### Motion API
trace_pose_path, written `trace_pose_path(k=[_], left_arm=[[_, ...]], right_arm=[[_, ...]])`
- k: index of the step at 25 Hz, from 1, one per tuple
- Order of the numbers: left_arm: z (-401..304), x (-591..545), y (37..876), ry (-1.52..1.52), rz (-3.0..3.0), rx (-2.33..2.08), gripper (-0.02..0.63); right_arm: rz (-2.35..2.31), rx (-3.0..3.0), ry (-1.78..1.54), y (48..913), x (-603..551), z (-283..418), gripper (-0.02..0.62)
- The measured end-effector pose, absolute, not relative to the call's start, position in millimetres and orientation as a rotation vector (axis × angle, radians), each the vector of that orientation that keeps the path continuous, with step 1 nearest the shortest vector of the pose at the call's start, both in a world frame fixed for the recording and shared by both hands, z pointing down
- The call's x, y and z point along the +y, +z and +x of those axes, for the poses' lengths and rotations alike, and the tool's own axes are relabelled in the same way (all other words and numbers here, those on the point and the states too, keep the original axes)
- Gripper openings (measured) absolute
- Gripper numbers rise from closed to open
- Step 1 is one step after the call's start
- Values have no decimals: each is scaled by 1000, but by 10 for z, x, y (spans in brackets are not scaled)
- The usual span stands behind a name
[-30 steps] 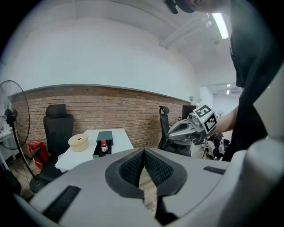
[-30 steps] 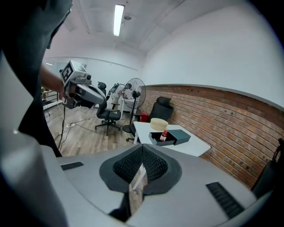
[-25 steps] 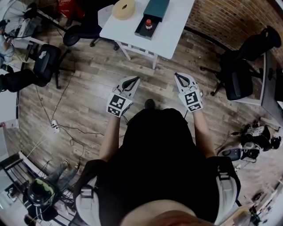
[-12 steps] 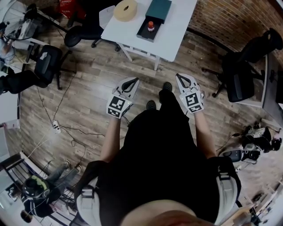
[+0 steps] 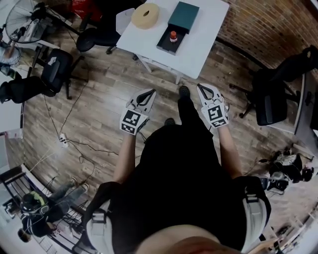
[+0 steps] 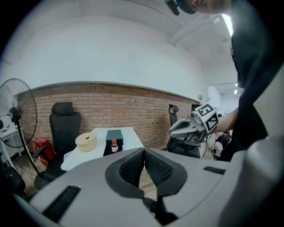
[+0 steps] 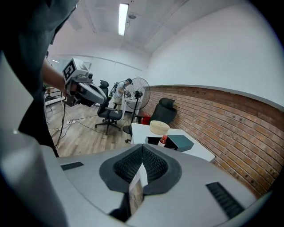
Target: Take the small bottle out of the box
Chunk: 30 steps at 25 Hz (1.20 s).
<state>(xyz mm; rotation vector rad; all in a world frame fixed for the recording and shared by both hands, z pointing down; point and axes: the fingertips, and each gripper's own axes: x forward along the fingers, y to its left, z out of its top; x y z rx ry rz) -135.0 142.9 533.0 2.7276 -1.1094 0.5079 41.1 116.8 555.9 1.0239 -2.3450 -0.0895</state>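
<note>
Wood flooring lies between the person and the white counter (image 5: 198,47), so nothing is done yet: the small bottle (image 5: 173,36) stands upright in the open black box (image 5: 165,46), well apart from both tools. The left tool (image 5: 150,92) and right tool (image 5: 200,87) are each pressed together, pinching nothing. On the counter are one bottle, one box, one teal lid (image 5: 184,16) and one tan roll (image 5: 145,15).

Head view: the white table (image 5: 198,44) is cut off by the top edge; the label on the small bottle (image 5: 173,36) is too small to read. Gripper views: the bodies of the left gripper (image 6: 143,151) and right gripper (image 7: 142,147) hide the table's near edge from view.
</note>
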Motion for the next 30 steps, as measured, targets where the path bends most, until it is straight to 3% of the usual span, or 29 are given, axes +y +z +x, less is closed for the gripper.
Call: trace_pose_path(k=[30], left_arm=[[-1034,-425,5250,525,2689,-1148,21]], right_arm=[[978,-2382,-33,5485,-696,632,-2]])
